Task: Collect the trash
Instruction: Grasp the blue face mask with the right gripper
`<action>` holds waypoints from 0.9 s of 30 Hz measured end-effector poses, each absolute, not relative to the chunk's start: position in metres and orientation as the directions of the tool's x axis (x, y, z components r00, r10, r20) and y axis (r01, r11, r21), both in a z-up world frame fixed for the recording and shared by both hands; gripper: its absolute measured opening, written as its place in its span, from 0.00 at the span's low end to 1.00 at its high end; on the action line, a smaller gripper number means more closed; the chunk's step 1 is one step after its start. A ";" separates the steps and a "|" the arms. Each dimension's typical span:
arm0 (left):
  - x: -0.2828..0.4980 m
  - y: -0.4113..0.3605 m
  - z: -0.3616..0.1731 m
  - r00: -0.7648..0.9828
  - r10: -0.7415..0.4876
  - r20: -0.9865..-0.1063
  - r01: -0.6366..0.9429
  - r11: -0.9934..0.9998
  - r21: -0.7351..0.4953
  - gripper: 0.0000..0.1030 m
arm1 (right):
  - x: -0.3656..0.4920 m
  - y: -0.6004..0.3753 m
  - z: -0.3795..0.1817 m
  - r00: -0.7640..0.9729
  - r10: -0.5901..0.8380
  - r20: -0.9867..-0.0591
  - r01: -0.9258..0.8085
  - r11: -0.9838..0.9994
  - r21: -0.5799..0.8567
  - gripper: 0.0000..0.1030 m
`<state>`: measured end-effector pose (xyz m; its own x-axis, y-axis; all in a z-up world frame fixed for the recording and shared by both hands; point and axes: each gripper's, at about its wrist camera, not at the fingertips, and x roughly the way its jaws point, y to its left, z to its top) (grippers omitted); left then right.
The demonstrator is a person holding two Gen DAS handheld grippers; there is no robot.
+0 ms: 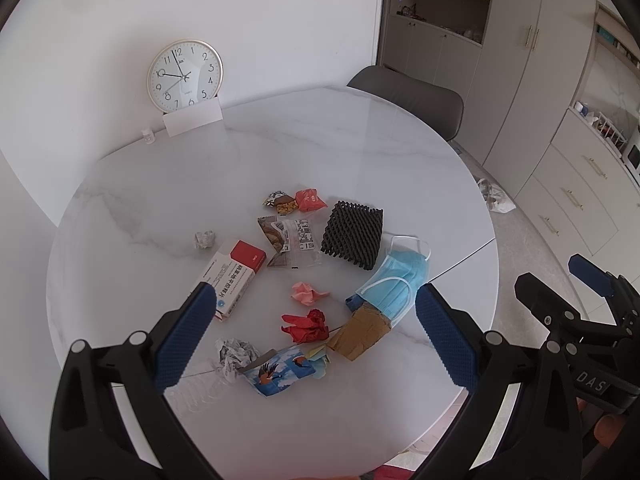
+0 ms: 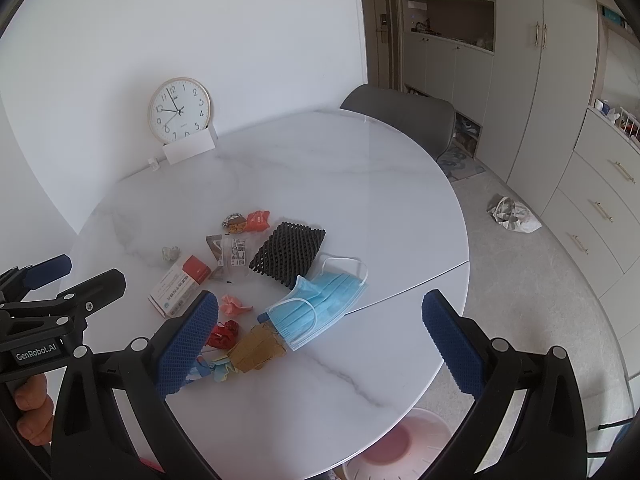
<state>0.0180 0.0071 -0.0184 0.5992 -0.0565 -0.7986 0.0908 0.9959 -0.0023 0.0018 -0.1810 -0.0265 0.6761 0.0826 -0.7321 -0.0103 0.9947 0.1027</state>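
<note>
On the table (image 1: 280,152) the trash sat in a loose cluster near the front-middle; nothing gripped. Mask (image 1: 394,284) lay at the right of the pile, its lower edge over a brown paper scrap (image 1: 360,334); black foam net (image 1: 354,234) just behind the mask, one ear loop touching or nearly touching it. Red paper ball (image 1: 306,326) beside the brown scrap; pink ball (image 1: 306,294) just behind the red one. Bird-print wrapper (image 1: 278,372) nearest the front edge, touching a crumpled printed paper (image 1: 236,354). Medicine box (image 1: 234,276) lay flat at the left, red end pointing away; clear printed wrapper (image 1: 290,242) between box and net. Small grey wad (image 1: 205,239) apart, left of the wrapper; snack wrappers (image 1: 296,201) farthest back.

Left gripper (image 1: 316,340) hovered over the front of the pile, fingers spread wide, holding nothing; box end showed past the left pad (image 1: 186,340). Right gripper (image 2: 320,344) likewise wide apart and empty, above the table's right front, mask (image 2: 320,300) between its pads; each gripper showed at the edge of the other's view. A hand (image 2: 34,412) showed at the left gripper's grip.

Clock (image 1: 185,75) leaned on the wall at the table's back, white card (image 1: 193,121) in front of it; chair (image 1: 408,100) behind the table; pale basin (image 2: 400,444) on the floor under the front edge; bag (image 2: 514,216) on the floor by the cabinets.
</note>
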 end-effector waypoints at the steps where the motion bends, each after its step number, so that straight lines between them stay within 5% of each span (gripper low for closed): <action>1: 0.019 0.008 -0.019 0.599 -0.056 -0.799 0.090 0.996 -0.002 0.93 | 0.002 -0.181 -0.028 0.675 0.083 -0.733 -0.011 0.995 0.103 0.98; 11: 0.026 0.015 -0.026 0.591 -0.058 -0.804 0.099 0.995 0.001 0.93 | 0.023 -0.179 -0.056 0.625 0.136 -0.769 -0.064 0.990 0.123 0.98; 27: 0.063 0.069 -0.083 0.515 -0.066 -0.855 0.122 0.992 -0.003 0.93 | 0.160 -0.174 -0.217 0.344 0.181 -0.922 -0.242 0.965 0.099 0.96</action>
